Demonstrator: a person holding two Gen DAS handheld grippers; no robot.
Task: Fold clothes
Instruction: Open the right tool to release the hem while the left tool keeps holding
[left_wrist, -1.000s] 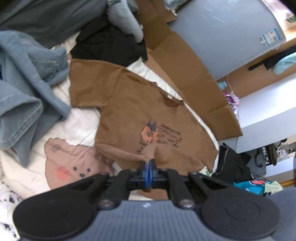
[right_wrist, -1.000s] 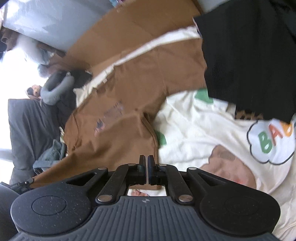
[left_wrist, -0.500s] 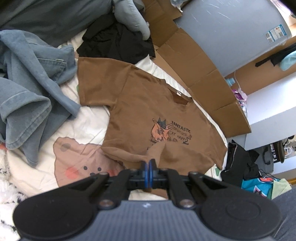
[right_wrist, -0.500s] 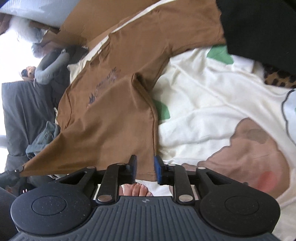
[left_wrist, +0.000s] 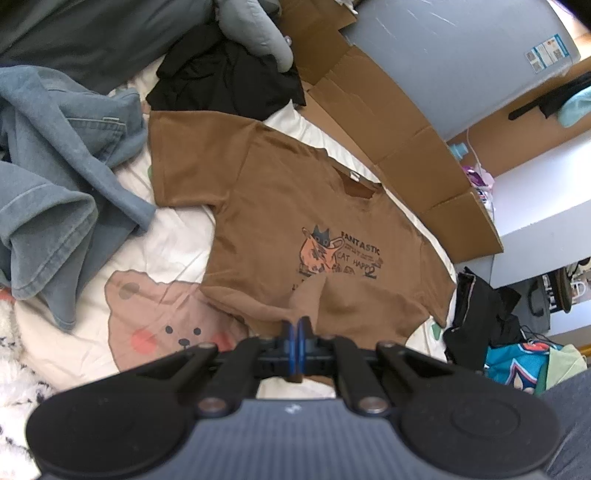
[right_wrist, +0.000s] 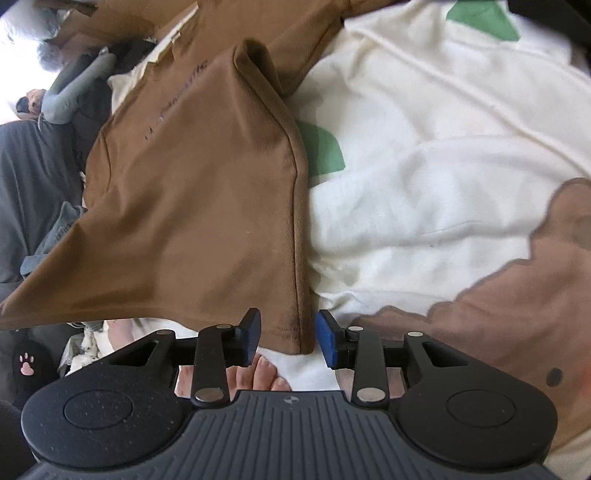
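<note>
Right gripper (right_wrist: 287, 336) jaws opening, brown t-shirt (right_wrist: 207, 192) hem corner between the pads, not pinched. Left gripper (left_wrist: 294, 341) clenched on the shirt's lifted hem (left_wrist: 314, 295). Shirt lies spread on the cream blanket (left_wrist: 173, 236); bare blanket beside its hem, jeans (left_wrist: 55, 177) near its sleeve.
</note>
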